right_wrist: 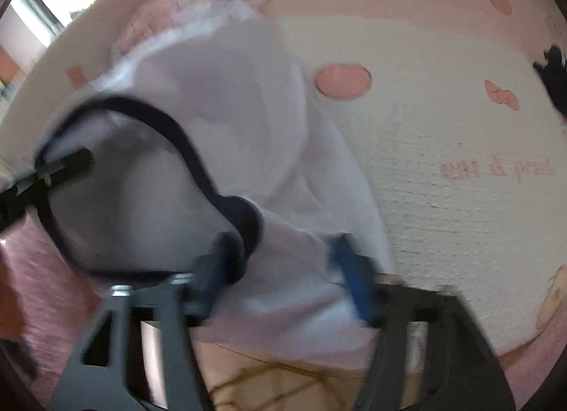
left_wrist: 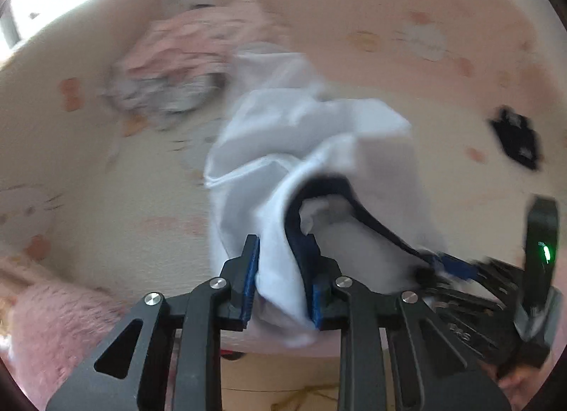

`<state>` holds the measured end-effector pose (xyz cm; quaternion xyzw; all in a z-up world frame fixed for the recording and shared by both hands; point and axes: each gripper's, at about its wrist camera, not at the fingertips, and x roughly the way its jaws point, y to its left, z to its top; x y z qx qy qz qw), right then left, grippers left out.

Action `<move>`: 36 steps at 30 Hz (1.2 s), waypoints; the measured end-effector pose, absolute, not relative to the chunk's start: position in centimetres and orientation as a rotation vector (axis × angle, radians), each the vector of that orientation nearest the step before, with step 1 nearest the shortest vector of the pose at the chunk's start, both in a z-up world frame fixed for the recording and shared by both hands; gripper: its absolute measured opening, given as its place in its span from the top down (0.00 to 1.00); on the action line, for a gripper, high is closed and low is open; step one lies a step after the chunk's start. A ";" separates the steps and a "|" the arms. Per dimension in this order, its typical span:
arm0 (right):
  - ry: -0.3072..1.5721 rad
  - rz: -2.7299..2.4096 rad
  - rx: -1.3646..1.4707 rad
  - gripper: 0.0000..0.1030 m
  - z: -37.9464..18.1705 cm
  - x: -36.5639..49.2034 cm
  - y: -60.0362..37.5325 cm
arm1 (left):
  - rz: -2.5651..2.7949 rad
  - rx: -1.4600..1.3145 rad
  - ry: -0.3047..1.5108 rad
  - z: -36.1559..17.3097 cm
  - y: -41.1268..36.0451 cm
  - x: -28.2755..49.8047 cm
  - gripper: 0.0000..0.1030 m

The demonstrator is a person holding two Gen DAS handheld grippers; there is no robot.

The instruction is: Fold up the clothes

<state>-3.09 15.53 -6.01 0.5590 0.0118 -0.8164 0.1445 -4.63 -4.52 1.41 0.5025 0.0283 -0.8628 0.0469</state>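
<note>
a fuzzy pink blanket (left_wrist: 46, 318) is seen at the far left of the left wrist view, on a cream and pink cartoon-cat bedsheet (left_wrist: 106, 177). further in, a crumpled pink patterned garment (left_wrist: 177, 56) is piled on the sheet, blurred. at the centre, a white garment (left_wrist: 304, 134) with a dark navy neckline trim (left_wrist: 319, 191) is bunched and lifted off the sheet. a fold of it is pinched between the blue pads of the left gripper (left_wrist: 281, 283), whose jaws are closed on the cloth. to the right, the other gripper is seen at the frame edge, holding the trim, and a small black object (left_wrist: 515, 138) lies on the sheet, well apart.

in the right wrist view, the trim (right_wrist: 184, 141) loops from the left edge, where the left gripper's fingertip (right_wrist: 71, 161) is blurred. the white garment (right_wrist: 230, 109) is clamped at the neckline by the right gripper (right_wrist: 283, 269). right of it, the bedsheet (right_wrist: 443, 127) is bare.
</note>
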 end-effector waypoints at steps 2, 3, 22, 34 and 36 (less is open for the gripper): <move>0.056 -2.430 1.624 0.68 -5.6 -3.0 16.9 | -2.619 1.448 0.131 2.6 -5.7 -4.3 0.76; 0.040 -2.476 1.628 0.68 -5.1 -3.0 17.9 | -2.622 1.444 0.150 2.9 -6.1 -4.2 0.76; -0.204 -2.828 1.104 0.64 7.7 -0.8 25.7 | -2.953 1.812 -0.086 2.2 5.3 -1.5 0.50; -0.415 -2.587 1.467 0.55 1.5 -1.6 27.5 | -2.979 1.780 -0.432 3.4 9.3 -2.4 0.46; -0.479 -2.525 1.534 0.53 0.2 -1.7 28.0 | -2.998 1.803 -0.451 2.8 10.1 -3.3 0.46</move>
